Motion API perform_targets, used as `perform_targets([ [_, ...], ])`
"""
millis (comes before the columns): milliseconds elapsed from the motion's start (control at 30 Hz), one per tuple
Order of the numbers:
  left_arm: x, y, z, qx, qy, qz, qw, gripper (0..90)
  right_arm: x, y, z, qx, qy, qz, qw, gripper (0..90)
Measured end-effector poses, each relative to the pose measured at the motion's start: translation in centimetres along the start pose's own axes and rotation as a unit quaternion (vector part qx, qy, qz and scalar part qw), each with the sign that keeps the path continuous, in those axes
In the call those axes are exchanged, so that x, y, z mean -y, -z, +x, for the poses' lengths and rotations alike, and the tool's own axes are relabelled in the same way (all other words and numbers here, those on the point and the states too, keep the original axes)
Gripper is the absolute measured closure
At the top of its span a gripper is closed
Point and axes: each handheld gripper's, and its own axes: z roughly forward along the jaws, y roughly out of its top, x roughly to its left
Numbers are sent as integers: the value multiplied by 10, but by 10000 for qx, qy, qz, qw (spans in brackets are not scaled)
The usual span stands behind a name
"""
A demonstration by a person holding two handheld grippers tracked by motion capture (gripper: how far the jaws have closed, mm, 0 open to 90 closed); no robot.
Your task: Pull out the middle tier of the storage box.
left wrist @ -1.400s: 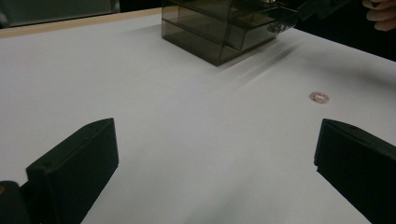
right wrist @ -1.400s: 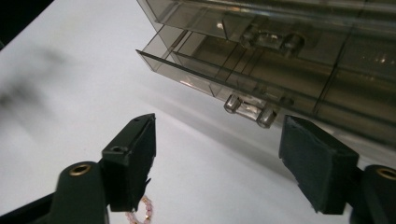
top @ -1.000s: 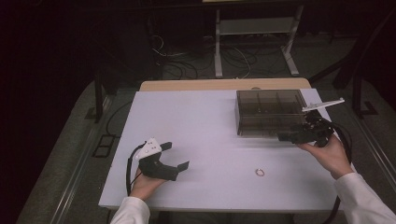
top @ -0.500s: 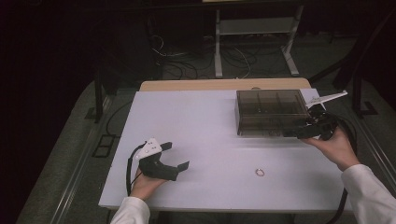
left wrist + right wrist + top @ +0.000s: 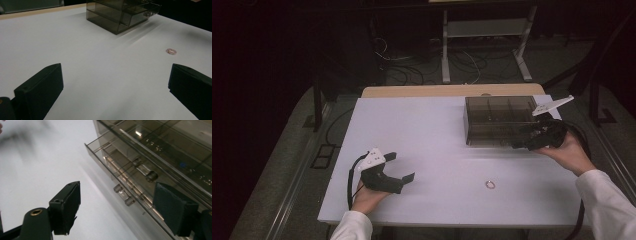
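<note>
We hold our right gripper [image 5: 521, 141] with jaws wide apart at the front of the smoky clear drawer box [image 5: 499, 120], its upper drawer [image 5: 112, 162] slid partly out. Our left gripper [image 5: 399, 167] rests wide open near the table's [image 5: 422, 130] front edge.

1. Drawer box [image 5: 499, 120]: smoky see-through plastic, glossy, with clear knobs [image 5: 151, 176].
2. Table [image 5: 432, 145]: smooth, matt white top.
3. Right gripper [image 5: 117, 205]: matt black plastic, pads [image 5: 172, 207] faintly rough.
4. Ring [image 5: 490, 184]: small, shiny, metallic-looking.
</note>
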Motion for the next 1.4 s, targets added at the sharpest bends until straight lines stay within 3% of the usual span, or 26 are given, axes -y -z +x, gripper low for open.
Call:
perform_targets([
  [133, 0, 0, 0, -2, -3, 3, 10000, 0, 0, -4, 2, -97, 356, 9, 9993, 235],
  [300, 0, 0, 0, 5, 0, 8, 10000, 0, 0, -6, 2, -171, 615, -34, 9980, 243],
  [333, 0, 0, 0, 5, 0, 9, 10000, 0, -1, -8, 3, -217, 712, 5, 9972, 277],
  [767, 0, -1, 0, 13, -10, 26, 10000, 0, -4, -22, 5, -237, 1031, 203, 9942, 384],
  [1400, 1, -1, 0, 19, -20, 47, 10000, 0, -8, -42, 3, -176, 1259, 279, 9915, 425],
])
